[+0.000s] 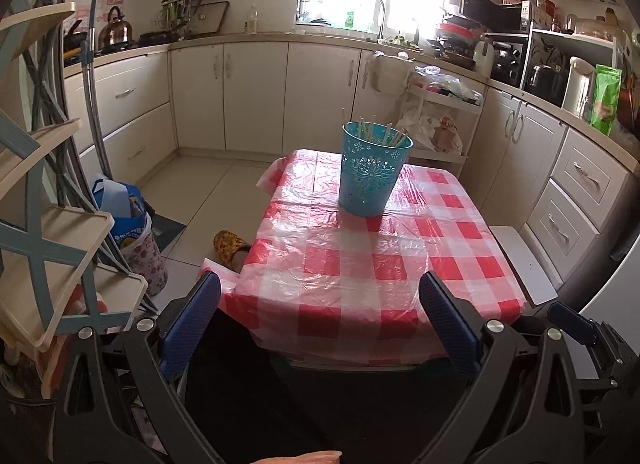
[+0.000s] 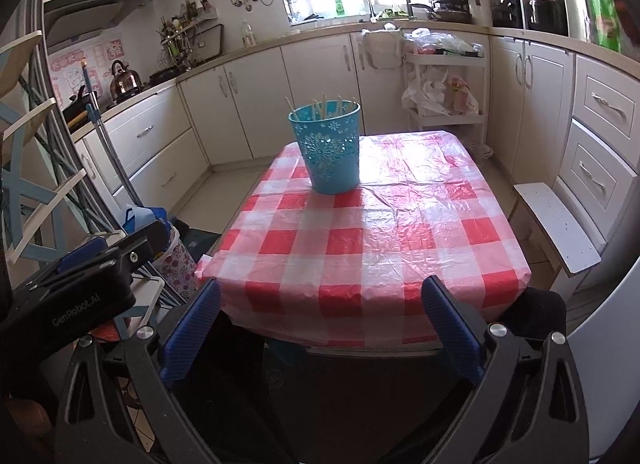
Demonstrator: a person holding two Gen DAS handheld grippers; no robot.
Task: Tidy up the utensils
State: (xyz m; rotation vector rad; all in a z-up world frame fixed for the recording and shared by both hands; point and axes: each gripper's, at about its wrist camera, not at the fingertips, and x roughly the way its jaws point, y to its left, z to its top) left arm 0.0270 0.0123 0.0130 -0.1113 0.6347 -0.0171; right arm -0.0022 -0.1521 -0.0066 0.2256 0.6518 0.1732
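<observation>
In a sunlit home kitchen, we hold both grippers back at the near edge of a small table (image 2: 400,232) draped in a red-and-white checked plastic cloth, and the job looks close to finished. The left gripper (image 1: 320,304) has its blue-padded jaws spread wide and nothing between them; the right gripper (image 2: 320,308) is likewise released and empty. The task's utensils, a bundle of pale chopsticks (image 1: 384,134), stand tips-up inside a turquoise cut-out holder (image 1: 374,172) that sits upright on the far half of the table, well apart from both grippers; in the right wrist view the same holder (image 2: 330,148) stands toward the far left corner. We see no loose utensil anywhere on the cloth, so we judge the gathering done, with perhaps only a tidy-up of the leaning sticks left. Whether any utensil lies out of view, on the floor or on the counters (image 1: 132,52) behind, we cannot tell. A white stool (image 2: 556,224) stands just beside the table's right edge.
</observation>
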